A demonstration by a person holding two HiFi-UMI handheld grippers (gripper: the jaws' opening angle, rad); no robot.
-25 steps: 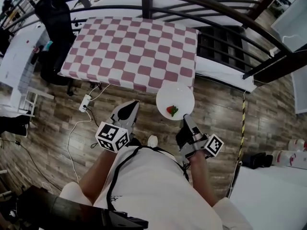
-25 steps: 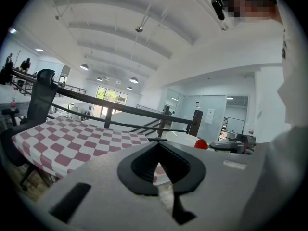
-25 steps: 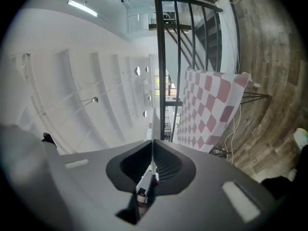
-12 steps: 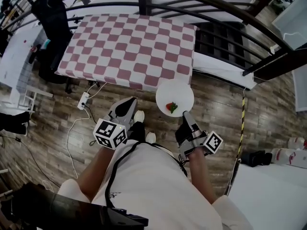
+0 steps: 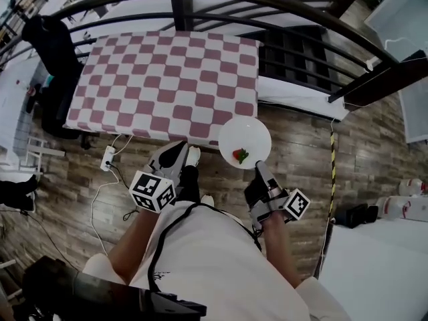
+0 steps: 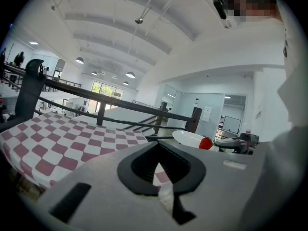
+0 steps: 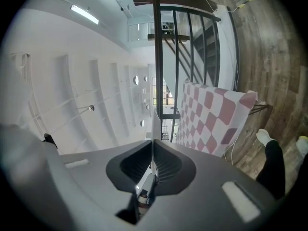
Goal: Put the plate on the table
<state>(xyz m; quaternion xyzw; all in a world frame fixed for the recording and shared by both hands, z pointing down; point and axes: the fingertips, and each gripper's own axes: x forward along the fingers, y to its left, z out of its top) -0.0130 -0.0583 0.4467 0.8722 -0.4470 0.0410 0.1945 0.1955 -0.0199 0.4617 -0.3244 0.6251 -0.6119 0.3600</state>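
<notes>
A white round plate [image 5: 245,139] with a small red and green strawberry [image 5: 239,155] on it hangs over the wooden floor, its far rim at the near edge of the table [image 5: 160,79] with a pink and white checked cloth. My right gripper [image 5: 258,168] is shut on the plate's near rim; in the right gripper view the rim [image 7: 153,121] shows as a thin white edge between the jaws. My left gripper [image 5: 176,154] is shut and empty, left of the plate, below the table's edge. In the left gripper view the plate [image 6: 190,137] is on the right.
A dark curved railing [image 5: 267,5] runs behind and right of the table. A power strip with cables [image 5: 107,158] lies on the floor at the left. Black and yellow tape [image 5: 332,159] runs along the floor at the right. My shoe [image 5: 192,156] is near the table's edge.
The person has stepped closer to the table. The plate, still held by the right gripper, now reaches the table's near edge. The left gripper has come along, still shut.
</notes>
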